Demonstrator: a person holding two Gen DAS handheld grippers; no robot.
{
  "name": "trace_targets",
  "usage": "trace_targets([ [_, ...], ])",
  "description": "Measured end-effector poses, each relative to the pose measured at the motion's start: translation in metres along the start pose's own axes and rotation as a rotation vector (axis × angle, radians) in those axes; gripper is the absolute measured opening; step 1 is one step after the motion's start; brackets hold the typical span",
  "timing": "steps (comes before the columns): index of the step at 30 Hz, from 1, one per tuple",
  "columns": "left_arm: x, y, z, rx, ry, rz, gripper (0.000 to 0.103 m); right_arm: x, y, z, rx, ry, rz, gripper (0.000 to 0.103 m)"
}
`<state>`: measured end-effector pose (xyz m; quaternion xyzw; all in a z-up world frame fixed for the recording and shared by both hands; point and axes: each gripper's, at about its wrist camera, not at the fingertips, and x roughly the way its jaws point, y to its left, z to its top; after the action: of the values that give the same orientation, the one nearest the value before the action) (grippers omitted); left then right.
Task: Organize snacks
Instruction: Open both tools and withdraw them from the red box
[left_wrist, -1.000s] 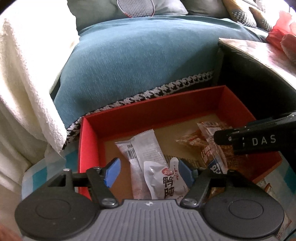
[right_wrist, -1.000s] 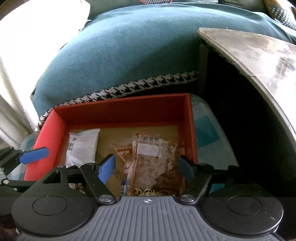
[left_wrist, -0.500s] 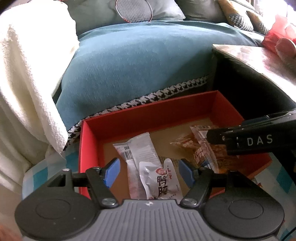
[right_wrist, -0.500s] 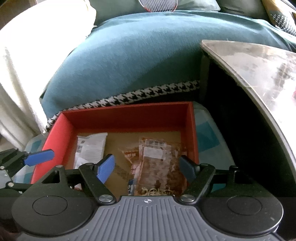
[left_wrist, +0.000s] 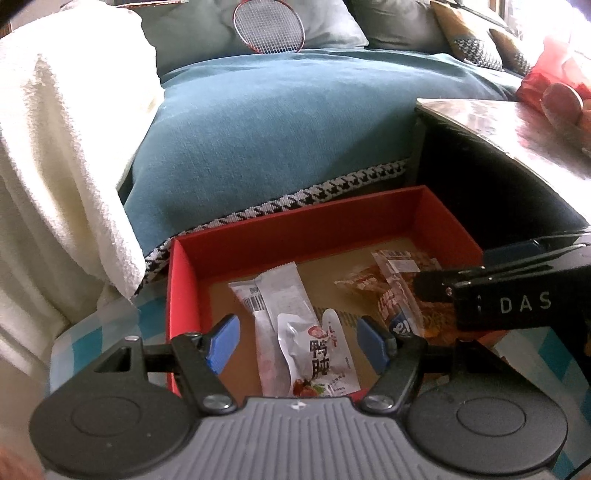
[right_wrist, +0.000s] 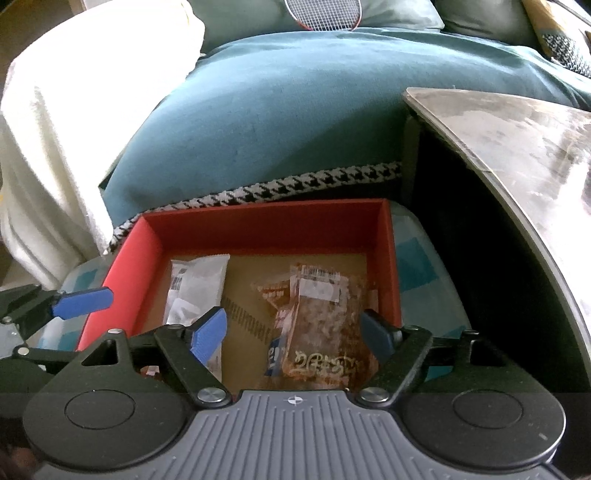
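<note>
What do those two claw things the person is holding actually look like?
Both look alike. The left claw has two blue finger pads on black jointed links with silver screws, ahead of a grey ribbed body flanked by two round black discs. The right claw is built the same; seen side-on from the left camera, its black casing carries white letters "DAS". No cables or sleeves show.

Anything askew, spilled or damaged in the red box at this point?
No spill or damage shows. In the red box the white packets overlap at angles and the brown packets lie heaped together, not lined up.

Both grippers (left_wrist: 297, 341) farther from box (left_wrist: 295, 225)
</note>
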<state>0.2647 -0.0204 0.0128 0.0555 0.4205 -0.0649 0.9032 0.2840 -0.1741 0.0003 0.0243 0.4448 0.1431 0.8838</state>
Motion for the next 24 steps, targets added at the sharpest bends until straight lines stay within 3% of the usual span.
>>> trace_targets([
  [24, -0.029, -0.004, -0.028, -0.013, 0.020, -0.058, 0.065, -0.033, 0.007, -0.036, 0.042, 0.004, 0.028, 0.086],
])
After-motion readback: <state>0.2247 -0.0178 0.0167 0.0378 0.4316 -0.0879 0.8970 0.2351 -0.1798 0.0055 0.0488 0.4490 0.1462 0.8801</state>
